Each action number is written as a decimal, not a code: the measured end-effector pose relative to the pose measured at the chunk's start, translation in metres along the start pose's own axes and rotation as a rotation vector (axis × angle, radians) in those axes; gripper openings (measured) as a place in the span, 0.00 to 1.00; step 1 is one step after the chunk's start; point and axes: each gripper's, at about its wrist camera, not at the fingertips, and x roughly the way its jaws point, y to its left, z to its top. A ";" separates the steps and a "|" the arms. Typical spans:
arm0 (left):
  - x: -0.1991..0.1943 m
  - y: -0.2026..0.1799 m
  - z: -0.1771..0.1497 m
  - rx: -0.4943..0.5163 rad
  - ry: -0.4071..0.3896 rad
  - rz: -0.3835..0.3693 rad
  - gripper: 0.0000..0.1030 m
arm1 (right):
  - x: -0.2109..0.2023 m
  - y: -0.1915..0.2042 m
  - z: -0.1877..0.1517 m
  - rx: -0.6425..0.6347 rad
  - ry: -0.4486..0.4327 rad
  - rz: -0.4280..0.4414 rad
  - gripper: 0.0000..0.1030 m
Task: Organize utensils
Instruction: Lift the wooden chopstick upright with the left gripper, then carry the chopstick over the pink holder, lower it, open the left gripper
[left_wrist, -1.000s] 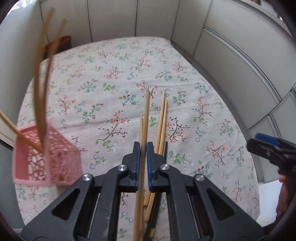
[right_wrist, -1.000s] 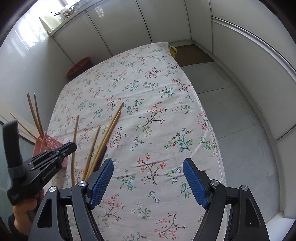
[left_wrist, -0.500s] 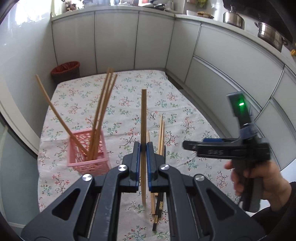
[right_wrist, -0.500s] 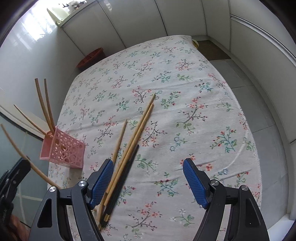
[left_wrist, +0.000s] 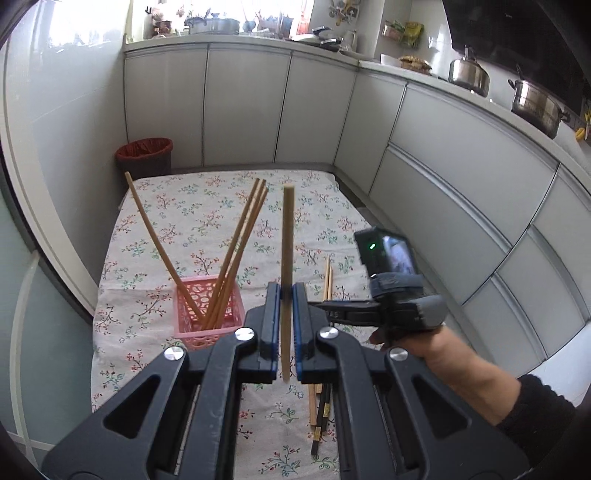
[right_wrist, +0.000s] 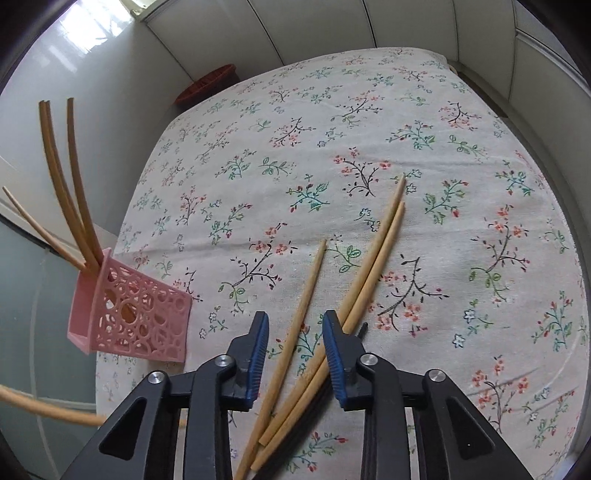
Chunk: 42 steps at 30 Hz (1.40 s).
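My left gripper (left_wrist: 284, 291) is shut on a wooden chopstick (left_wrist: 287, 251), held upright above the table, just right of the pink basket (left_wrist: 208, 314). The basket holds several wooden chopsticks (left_wrist: 240, 243) leaning out; it also shows in the right wrist view (right_wrist: 129, 314). My right gripper (right_wrist: 295, 321) is open, low over the table, its fingers either side of a single wooden chopstick (right_wrist: 295, 321). Two more wooden chopsticks (right_wrist: 373, 258) and a black one (right_wrist: 364, 328) lie crossed under its right finger.
The floral tablecloth (right_wrist: 332, 129) covers the table. A red waste bin (left_wrist: 144, 155) stands past the far left corner. White cabinets (left_wrist: 443, 155) run along the back and right. The right gripper's handle and hand (left_wrist: 399, 314) sit close to my left gripper.
My left gripper has lifted and tilted its chopstick upright near the basket. My right gripper has come down over the loose chopsticks and its jaws have narrowed around one.
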 end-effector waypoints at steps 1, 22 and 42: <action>-0.004 0.001 0.001 -0.005 -0.015 0.000 0.07 | 0.006 0.001 0.002 0.006 0.009 -0.002 0.22; -0.037 0.034 0.016 -0.110 -0.184 0.010 0.07 | -0.028 0.026 0.002 -0.056 -0.121 -0.027 0.07; -0.063 0.061 0.016 -0.217 -0.397 0.096 0.07 | -0.185 0.068 -0.035 -0.198 -0.483 0.085 0.06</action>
